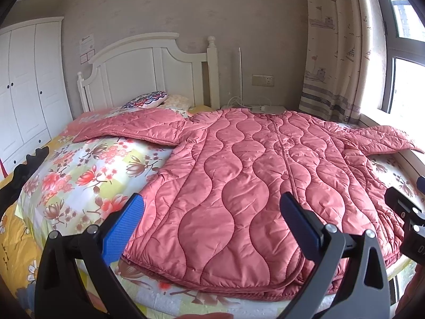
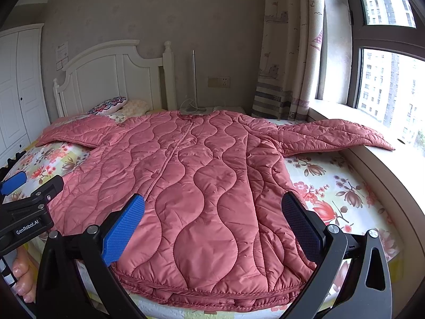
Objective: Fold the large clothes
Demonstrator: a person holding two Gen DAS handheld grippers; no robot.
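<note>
Looking at the pink quilted coat (image 2: pixel 202 186), spread flat across the bed (image 2: pixel 332 186), I keep the left gripper (image 1: pixel 212 226) and right gripper (image 2: pixel 212 226) spread, empty above its hem. The puffy, slick padding may slip from a shallow pinch, and the sleeve (image 2: pixel 337 133) on the windowsill (image 2: pixel 385 164) beside the coat could drag.

The coat (image 2: pixel 202 186) is salmon pink, quilted in wavy stitched lines. The bedsheet (image 2: pixel 332 186) shows pink and brown flowers on pale yellow, white and lilac patches. Headboard (image 1: pixel 148 66) and wardrobe (image 1: pixel 26 85) are white. The curtain (image 1: pixel 334 53) is cream with ship drawings and grey stripes.
</note>
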